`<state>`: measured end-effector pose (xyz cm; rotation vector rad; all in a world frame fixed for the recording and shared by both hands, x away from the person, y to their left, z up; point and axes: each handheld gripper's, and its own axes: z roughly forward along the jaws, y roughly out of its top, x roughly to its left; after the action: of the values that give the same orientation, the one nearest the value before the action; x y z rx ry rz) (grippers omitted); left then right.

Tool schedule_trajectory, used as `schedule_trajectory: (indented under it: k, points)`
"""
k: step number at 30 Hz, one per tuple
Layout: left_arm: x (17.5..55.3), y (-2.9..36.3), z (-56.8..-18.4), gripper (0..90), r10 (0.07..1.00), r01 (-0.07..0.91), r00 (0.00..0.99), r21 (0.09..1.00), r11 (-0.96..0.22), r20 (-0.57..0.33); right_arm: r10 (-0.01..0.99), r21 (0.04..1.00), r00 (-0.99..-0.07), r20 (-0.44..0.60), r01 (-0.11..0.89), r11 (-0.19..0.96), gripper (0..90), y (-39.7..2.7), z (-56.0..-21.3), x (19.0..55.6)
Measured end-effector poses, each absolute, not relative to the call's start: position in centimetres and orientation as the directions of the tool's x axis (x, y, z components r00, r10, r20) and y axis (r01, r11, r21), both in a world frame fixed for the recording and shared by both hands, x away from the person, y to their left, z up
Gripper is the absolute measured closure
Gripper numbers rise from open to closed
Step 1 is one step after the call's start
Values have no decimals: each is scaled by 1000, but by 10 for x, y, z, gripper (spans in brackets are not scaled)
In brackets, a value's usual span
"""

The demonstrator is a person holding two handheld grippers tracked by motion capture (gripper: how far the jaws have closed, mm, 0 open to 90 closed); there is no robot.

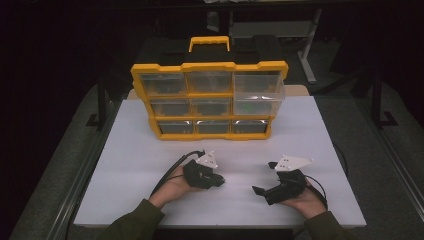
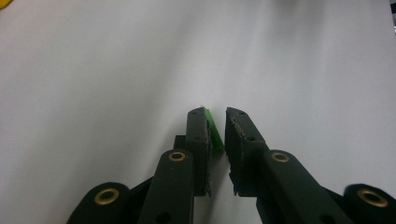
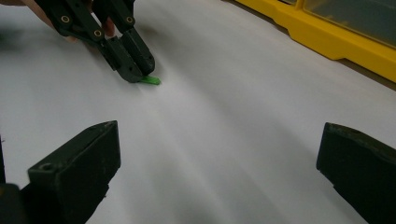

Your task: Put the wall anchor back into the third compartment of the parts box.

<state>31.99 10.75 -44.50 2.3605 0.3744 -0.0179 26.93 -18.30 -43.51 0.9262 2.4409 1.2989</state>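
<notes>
A small flat green piece sits on the white tabletop, pinched between the jaws of my left gripper. In the high view the left gripper rests low on the table at centre left, pointing right. The right gripper view shows the same left gripper with the green piece sticking out at its tips. My right gripper stands open wide with nothing between its fingers. It lies at the front right, pointing left toward the other gripper.
A yellow drawer organizer with clear drawers and a top handle stands upright at the back of the table. Its upper right drawer is pulled out a little. Its yellow base runs along the top of the right gripper view.
</notes>
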Motion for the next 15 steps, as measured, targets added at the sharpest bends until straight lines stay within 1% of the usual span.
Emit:
schedule_trajectory:
  k: [2, 5, 15]
  points:
    - [320, 107, -445, 796, 264, 274, 957, 670, -690, -119, 625, 807, -775, 92, 426, 409, 0, -183, -435, 269]
    - [321, 107, -445, 842, 265, 280, 956, 669, -689, -127, 627, 807, -773, 94, 428, 407, 0, -183, -435, 269]
    - [328, 114, -437, 850, 265, 316, 947, 685, -656, -183, 626, 808, -775, 92, 425, 409, 0, -183, -435, 269]
